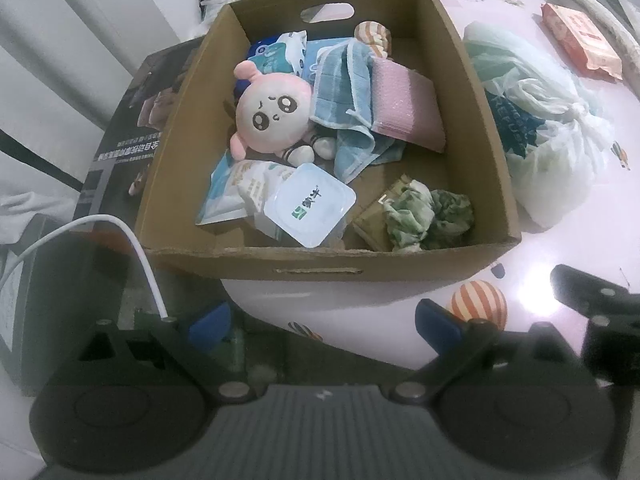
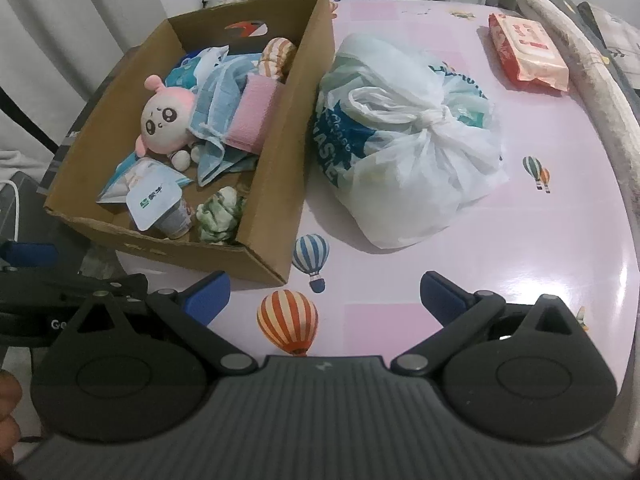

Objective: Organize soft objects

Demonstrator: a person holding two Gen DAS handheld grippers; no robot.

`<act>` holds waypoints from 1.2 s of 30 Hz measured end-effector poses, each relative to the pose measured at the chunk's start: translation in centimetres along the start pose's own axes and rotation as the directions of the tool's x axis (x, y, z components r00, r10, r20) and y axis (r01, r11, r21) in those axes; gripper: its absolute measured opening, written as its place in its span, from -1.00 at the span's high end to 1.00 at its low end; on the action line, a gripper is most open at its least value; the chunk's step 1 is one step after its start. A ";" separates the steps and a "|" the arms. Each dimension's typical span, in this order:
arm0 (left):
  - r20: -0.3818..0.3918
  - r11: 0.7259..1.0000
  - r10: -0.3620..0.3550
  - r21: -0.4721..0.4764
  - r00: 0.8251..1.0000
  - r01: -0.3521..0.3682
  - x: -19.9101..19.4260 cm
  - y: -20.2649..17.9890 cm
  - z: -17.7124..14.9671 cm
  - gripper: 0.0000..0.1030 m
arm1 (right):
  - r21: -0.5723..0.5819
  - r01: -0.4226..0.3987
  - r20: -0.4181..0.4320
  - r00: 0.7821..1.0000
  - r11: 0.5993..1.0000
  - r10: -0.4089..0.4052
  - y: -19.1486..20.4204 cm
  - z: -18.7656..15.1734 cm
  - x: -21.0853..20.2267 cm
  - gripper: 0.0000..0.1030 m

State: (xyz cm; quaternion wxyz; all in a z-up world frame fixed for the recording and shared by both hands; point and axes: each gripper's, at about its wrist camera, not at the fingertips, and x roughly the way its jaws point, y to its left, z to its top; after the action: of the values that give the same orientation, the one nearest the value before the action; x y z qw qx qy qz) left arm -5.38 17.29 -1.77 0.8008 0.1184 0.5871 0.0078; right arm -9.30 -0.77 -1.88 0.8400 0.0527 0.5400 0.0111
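A cardboard box (image 1: pixel 472 92) (image 2: pixel 276 184) on the pink table holds a pink plush doll (image 1: pixel 272 110) (image 2: pixel 166 122), a blue towel (image 1: pixel 344 92) (image 2: pixel 222 108), a pink bubble-wrap pouch (image 1: pixel 404 100) (image 2: pixel 256 120), a crumpled green cloth (image 1: pixel 428 216) (image 2: pixel 220 216), a white lidded cup (image 1: pixel 314 204) (image 2: pixel 154 202) and tissue packs. A tied white plastic bag (image 2: pixel 416 136) (image 1: pixel 548 120) lies right of the box. My left gripper (image 1: pixel 324 324) hangs open in front of the box's near wall. My right gripper (image 2: pixel 324 300) stands open over the tabletop, near the box's front corner. Neither holds anything.
A red wet-wipe pack (image 2: pixel 528 52) (image 1: pixel 580 40) lies at the table's far right by a rolled cushion (image 2: pixel 580 72). A dark printed carton (image 1: pixel 132 128) stands left of the box, with a white cable (image 1: pixel 132 252). Clutter lines the back wall. A hand (image 2: pixel 8 412) shows at lower left.
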 end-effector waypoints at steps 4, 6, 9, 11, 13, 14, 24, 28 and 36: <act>-0.001 1.000 0.001 -0.003 1.000 -0.001 0.2 0.1 0.3 -0.93 | 0.005 0.003 0.002 1.000 1.000 -0.003 -0.2 0.2 0.1 -0.97; -0.002 1.000 0.002 -0.004 1.000 -0.002 0.3 0.1 0.3 -0.93 | 0.008 0.004 0.004 1.000 1.000 -0.004 -0.3 0.3 0.1 -0.97; -0.002 1.000 0.002 -0.002 1.000 -0.002 0.2 0.2 0.3 -0.93 | 0.008 0.003 0.004 1.000 1.000 -0.003 -0.2 0.3 0.1 -0.97; -0.001 1.000 0.001 -0.002 1.000 -0.001 0.3 0.2 0.3 -0.93 | 0.007 0.004 0.004 1.000 1.000 -0.004 -0.2 0.3 0.1 -0.97; -0.002 1.000 0.001 -0.003 1.000 -0.001 0.2 0.2 0.3 -0.93 | 0.008 0.003 0.004 1.000 1.000 -0.003 -0.2 0.3 0.1 -0.97; -0.002 1.000 0.001 -0.004 1.000 -0.001 0.3 0.2 0.4 -0.93 | 0.007 0.004 0.004 1.000 1.000 -0.004 -0.2 0.4 0.2 -0.97; -0.004 1.000 0.004 -0.007 1.000 -0.004 0.5 0.4 0.9 -0.93 | 0.007 0.004 0.004 1.000 1.000 -0.004 -0.2 0.6 0.4 -0.97; -0.006 1.000 0.007 -0.009 1.000 -0.007 0.6 0.4 0.9 -0.93 | 0.007 0.005 0.003 1.000 1.000 -0.005 -0.2 0.6 0.5 -0.97; -0.008 1.000 0.010 -0.015 1.000 -0.010 0.7 0.5 0.8 -0.93 | 0.006 0.005 0.003 1.000 1.000 -0.005 -0.2 0.7 0.6 -0.97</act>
State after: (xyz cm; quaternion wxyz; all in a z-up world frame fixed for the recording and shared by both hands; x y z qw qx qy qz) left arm -4.37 17.70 -2.09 0.7992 0.1155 0.5896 0.0168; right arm -8.46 -0.97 -2.13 0.8405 0.0537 0.5391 0.0072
